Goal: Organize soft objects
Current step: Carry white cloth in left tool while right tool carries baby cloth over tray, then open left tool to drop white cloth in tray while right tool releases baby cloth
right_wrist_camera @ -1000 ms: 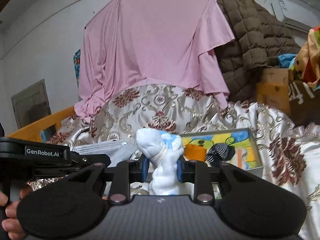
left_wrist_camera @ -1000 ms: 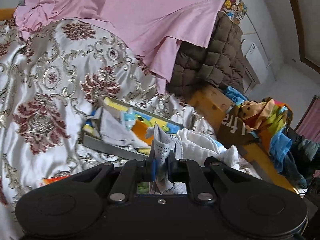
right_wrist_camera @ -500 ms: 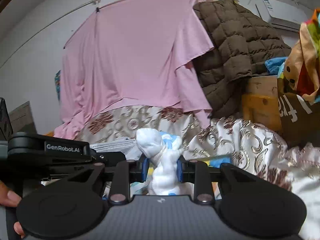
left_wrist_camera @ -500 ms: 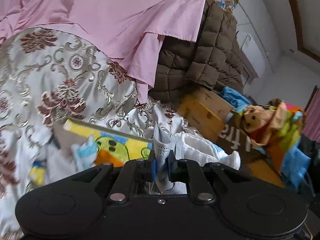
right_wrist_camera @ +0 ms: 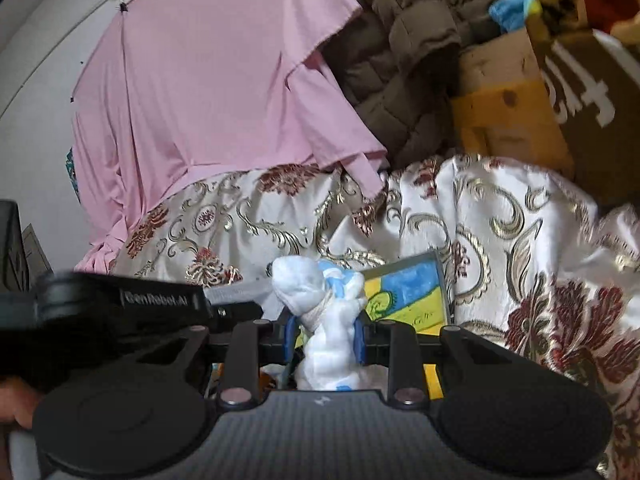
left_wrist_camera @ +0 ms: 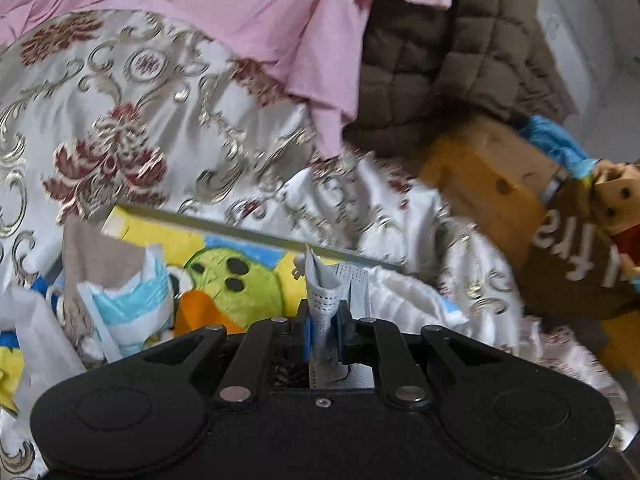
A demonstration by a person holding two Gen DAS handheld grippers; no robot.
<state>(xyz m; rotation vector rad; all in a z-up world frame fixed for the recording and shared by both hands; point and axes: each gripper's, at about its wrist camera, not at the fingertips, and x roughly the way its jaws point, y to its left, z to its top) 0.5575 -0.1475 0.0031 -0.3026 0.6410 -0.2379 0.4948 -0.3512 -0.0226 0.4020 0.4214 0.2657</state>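
Here the tray (left_wrist_camera: 256, 236), a shallow grey-rimmed box with a yellow, blue and green cartoon printed on its floor, lies on the brocade bedspread (left_wrist_camera: 120, 120). In it, at the left, sit a beige cloth (left_wrist_camera: 96, 256) and a crumpled white-and-blue mask (left_wrist_camera: 136, 304), with more white cloth spilling over the near left edge. An orange patch shows near the middle of the tray floor; whether it is print or an object I cannot tell.

The left gripper (left_wrist_camera: 323, 330) is clenched on a folded grey mask (left_wrist_camera: 324, 292), which stands upright between its blue pads just above the near rim of the tray. A white cloth (left_wrist_camera: 404, 300) lies just right of it on the bedspread.

The right gripper (right_wrist_camera: 323, 334) is clamped on a white sock (right_wrist_camera: 320, 312) with blue marks, bunched and upright, held over the tray's near side; the tray's right end (right_wrist_camera: 400, 292) shows just beyond it. To its left the other tool's black body (right_wrist_camera: 132, 304) carries the label "GenRobot.AI".

Far behind, a pink sheet (right_wrist_camera: 208, 88) hangs over the bed, with a brown quilted jacket (right_wrist_camera: 404, 40) to its right. Far right, a brown cloth (left_wrist_camera: 576, 256) bears large white letters, cut off and unreadable as a word, beside a wooden box (left_wrist_camera: 480, 176).
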